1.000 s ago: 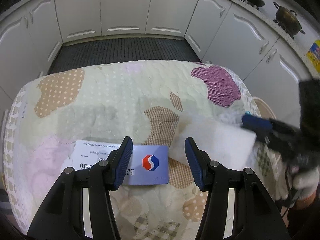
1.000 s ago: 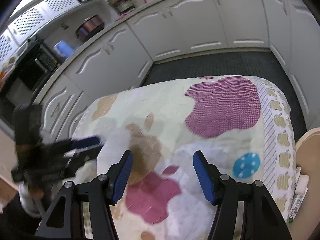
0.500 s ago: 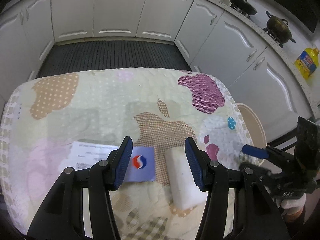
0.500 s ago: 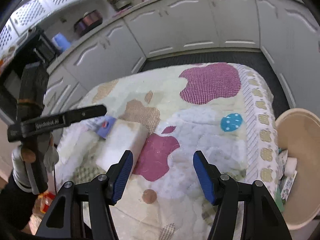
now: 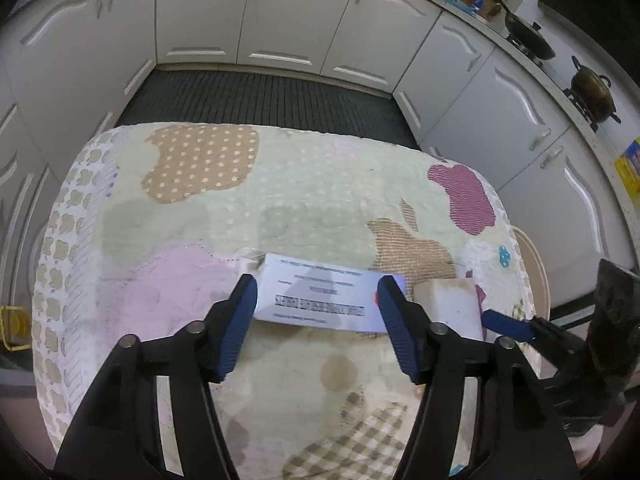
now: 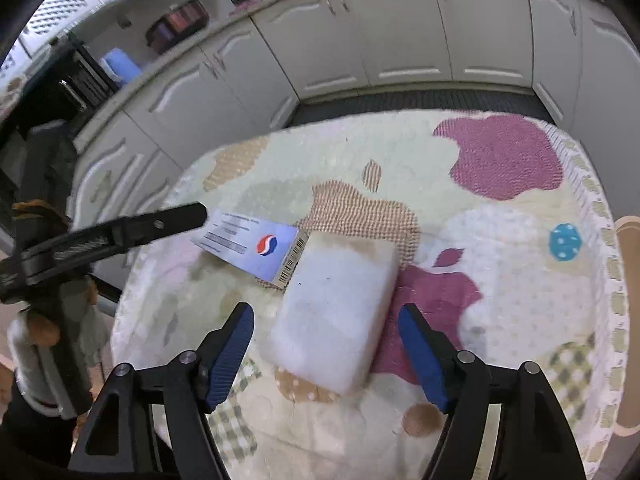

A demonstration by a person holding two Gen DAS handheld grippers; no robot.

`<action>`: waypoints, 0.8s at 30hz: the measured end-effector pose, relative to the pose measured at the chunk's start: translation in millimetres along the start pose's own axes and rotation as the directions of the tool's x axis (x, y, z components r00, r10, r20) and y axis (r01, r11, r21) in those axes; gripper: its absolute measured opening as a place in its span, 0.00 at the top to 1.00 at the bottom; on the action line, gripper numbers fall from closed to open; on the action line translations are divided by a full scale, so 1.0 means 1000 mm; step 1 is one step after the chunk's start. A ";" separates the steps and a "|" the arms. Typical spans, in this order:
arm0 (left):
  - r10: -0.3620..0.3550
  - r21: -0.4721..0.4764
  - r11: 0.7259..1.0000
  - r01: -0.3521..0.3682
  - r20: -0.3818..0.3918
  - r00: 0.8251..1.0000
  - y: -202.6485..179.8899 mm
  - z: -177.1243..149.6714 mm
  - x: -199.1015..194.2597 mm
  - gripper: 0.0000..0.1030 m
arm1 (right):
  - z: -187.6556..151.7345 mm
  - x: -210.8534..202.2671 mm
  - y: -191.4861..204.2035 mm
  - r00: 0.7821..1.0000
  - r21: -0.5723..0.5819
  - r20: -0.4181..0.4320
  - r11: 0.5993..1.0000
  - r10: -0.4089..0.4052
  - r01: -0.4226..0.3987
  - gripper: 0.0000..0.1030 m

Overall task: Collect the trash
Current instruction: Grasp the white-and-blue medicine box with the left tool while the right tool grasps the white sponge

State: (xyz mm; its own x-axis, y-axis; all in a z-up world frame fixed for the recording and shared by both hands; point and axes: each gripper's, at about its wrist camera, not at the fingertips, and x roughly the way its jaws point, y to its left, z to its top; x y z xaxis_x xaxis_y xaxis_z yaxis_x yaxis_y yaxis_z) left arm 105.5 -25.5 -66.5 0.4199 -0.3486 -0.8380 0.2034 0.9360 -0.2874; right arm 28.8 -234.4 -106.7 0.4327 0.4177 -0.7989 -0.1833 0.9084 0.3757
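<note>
The quilted table cover (image 6: 460,200) is pale cream with magenta, tan dotted, pink and checked patches. The flat carton (image 6: 256,246) is pale blue-white with a red-and-blue logo; the foam block (image 6: 336,312) is white.

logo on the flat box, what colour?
Red and blue swirl on the flat box; clearest in the right wrist view.

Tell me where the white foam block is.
In the right wrist view the white foam block lies on the patterned tablecloth just ahead of the open right claw, its far end against the flat medicine box.
</note>
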 end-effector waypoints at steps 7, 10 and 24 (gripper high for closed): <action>0.031 0.018 0.999 -0.031 -0.018 0.999 0.007 0.011 0.015 0.40 | 0.000 0.020 0.008 0.995 -0.069 -0.041 0.994 -0.093 0.090 0.37; 0.057 0.007 0.998 -0.057 -0.010 0.998 0.011 0.019 0.023 0.40 | -0.002 0.015 0.000 0.997 -0.058 -0.034 0.996 -0.067 0.065 0.39; 0.154 0.069 0.987 -0.144 -0.174 0.973 0.032 -0.014 0.034 0.40 | -0.008 -0.023 -0.020 0.995 -0.087 0.014 0.992 -0.096 0.096 0.39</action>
State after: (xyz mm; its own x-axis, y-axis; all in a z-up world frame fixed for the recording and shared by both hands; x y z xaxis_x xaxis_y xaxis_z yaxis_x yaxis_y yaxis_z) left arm 114.0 -6.9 -110.3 0.2861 -0.1866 -0.9399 0.2013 0.9707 -0.1314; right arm 15.2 -262.4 -100.1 0.4607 0.3287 -0.8244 -0.2169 0.9424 0.2545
